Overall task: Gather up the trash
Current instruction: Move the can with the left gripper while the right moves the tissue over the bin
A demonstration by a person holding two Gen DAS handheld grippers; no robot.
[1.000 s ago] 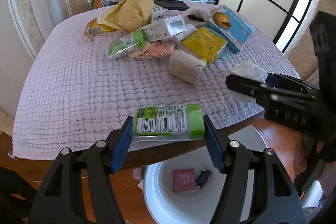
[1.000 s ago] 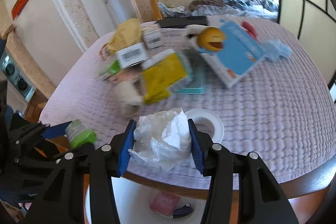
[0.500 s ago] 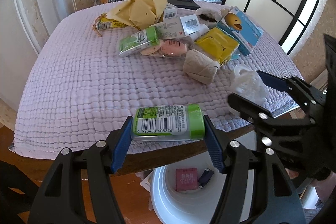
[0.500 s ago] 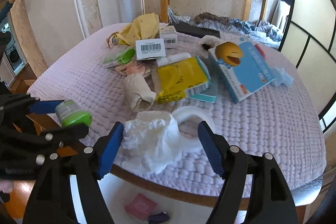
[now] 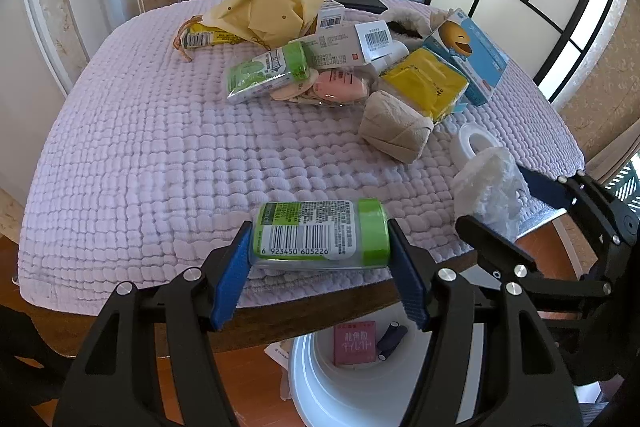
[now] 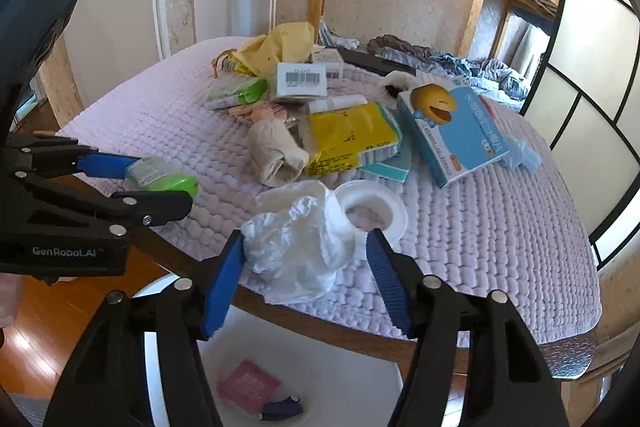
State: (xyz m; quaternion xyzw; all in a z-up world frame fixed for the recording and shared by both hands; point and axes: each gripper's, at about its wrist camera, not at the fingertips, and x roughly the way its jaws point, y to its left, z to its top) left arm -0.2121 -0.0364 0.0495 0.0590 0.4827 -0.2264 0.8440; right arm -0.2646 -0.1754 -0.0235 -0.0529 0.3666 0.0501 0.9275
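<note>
My left gripper (image 5: 320, 263) is shut on a green-capped plastic container (image 5: 320, 233) with a barcode, held over the table's front edge above the white bin (image 5: 320, 387). It also shows in the right wrist view (image 6: 160, 177). My right gripper (image 6: 304, 263) has its jaws spread around a crumpled white plastic wrapper (image 6: 296, 247) lying at the table edge; the left finger touches it, the right stands apart. The wrapper shows in the left wrist view (image 5: 490, 189). The bin (image 6: 168, 367) holds a pink packet (image 6: 248, 385) and a small dark item.
A lilac quilted cloth (image 5: 160, 147) covers the round table. A pile sits beyond: yellow paper bag (image 5: 276, 7), green pack (image 5: 266, 73), beige roll (image 5: 394, 131), yellow packet (image 5: 426, 87), blue smiley box (image 5: 466, 55), white tape ring (image 6: 372, 213). Wooden floor lies below.
My right gripper has opened from its grip on the white wrapper, which now rests at the table edge. My left gripper still holds the green container, slightly further over the table.
</note>
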